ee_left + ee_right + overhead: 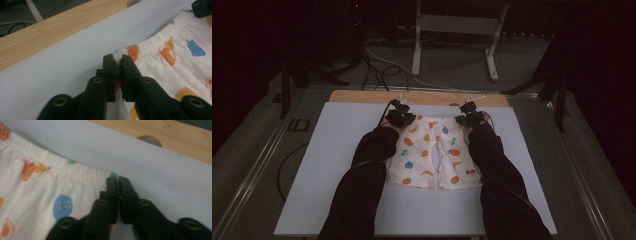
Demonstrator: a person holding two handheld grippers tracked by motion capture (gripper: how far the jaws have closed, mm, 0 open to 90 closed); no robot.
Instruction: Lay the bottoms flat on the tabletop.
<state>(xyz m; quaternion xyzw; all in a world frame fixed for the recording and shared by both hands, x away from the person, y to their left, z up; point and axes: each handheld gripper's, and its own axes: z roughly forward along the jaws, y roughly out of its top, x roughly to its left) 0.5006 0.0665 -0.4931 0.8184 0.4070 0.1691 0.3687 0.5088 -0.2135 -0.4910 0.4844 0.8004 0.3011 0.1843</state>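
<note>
White children's shorts (432, 155) printed with coloured fruit lie flat on the white board (332, 150), waistband at the far side. My left gripper (401, 117) sits at the waistband's left corner and my right gripper (469, 118) at its right corner. In the left gripper view the jaws (118, 59) pinch the gathered corner of the shorts (180, 62), with cloth showing between the pads. In the right gripper view the jaws (117, 180) stand nearly together on the elastic edge of the shorts (37, 195). The right gripper's black body (203, 7) shows far off at the other corner.
The white board rests on a wooden tabletop (362, 96) with a round hole (149, 140) near its far edge. Behind the table are cables on the floor (377, 65) and a metal frame stand (457, 30). Dark-sleeved forearms (362, 180) cross the board's front.
</note>
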